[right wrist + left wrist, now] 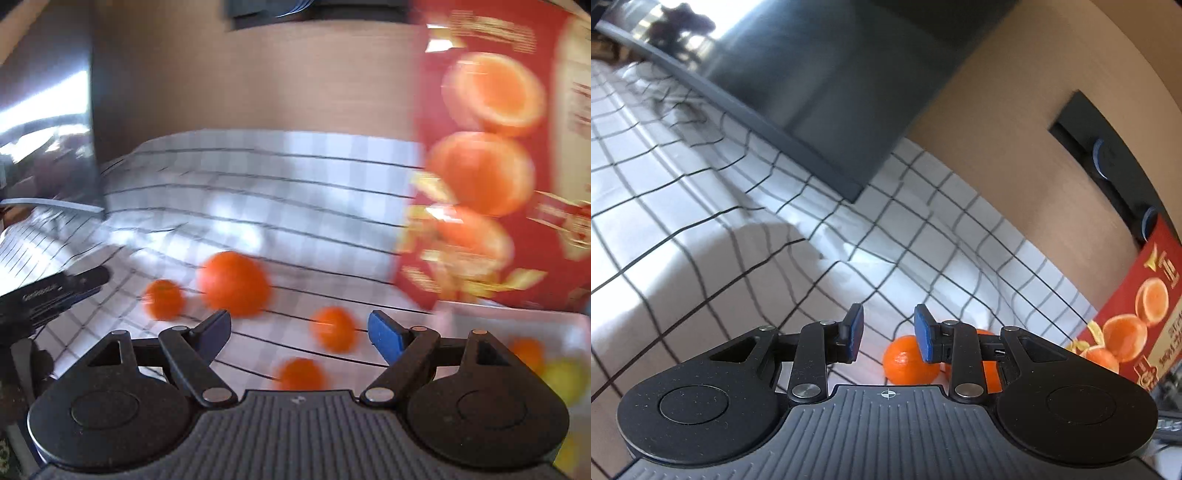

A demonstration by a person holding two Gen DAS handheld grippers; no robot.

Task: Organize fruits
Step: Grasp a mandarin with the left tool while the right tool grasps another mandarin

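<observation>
White cloth with a black grid covers the counter, backed by a brown cardboard wall and a dark glossy panel. Ahead of the left claw, whose blue pads stand partly apart with nothing between them, one orange lies just below and right of the gap, partly behind the right pad; a second orange hides behind the linkage. To the right stands a red carton printed with oranges.

From the right wrist, blurred, the right claw is spread wide and empty. A small orange lies between its fingers but beyond them, untouched, another nearer, a large orange and a small one further left. A white tray sits right, holding orange and yellow fruit.
</observation>
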